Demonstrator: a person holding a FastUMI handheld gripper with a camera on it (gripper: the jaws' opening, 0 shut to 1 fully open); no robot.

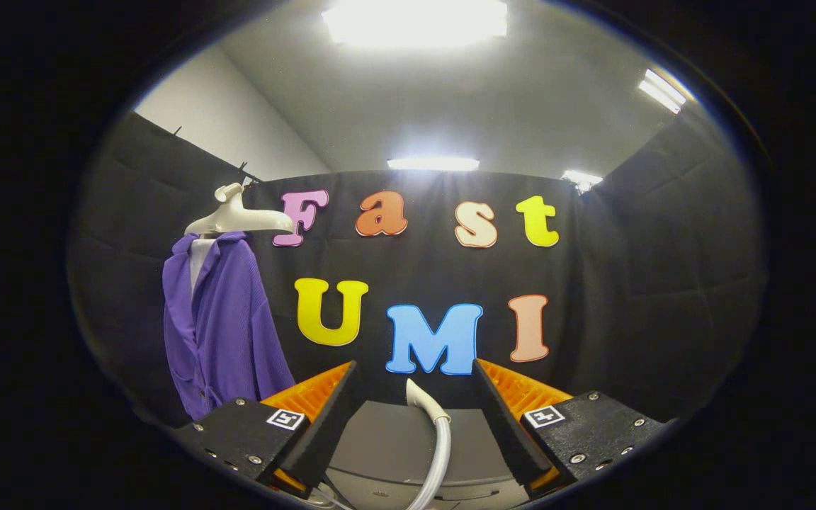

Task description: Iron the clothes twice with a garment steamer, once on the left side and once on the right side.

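Observation:
A purple shirt (220,326) hangs on a cream hanger (238,218) to the left, beyond my fingers and against the booth wall. The garment steamer's pale handle (418,395) with its grey hose (439,453) rises between my fingers, curving up from below. My gripper (415,397) is open, its two fingers spread wide on either side of the handle and apart from it. The steamer's head is hidden.
A grey surface (394,439), seemingly the steamer's base unit, lies below and just ahead of the fingers. Black cloth walls enclose the booth on three sides. Ceiling lights (415,21) shine overhead.

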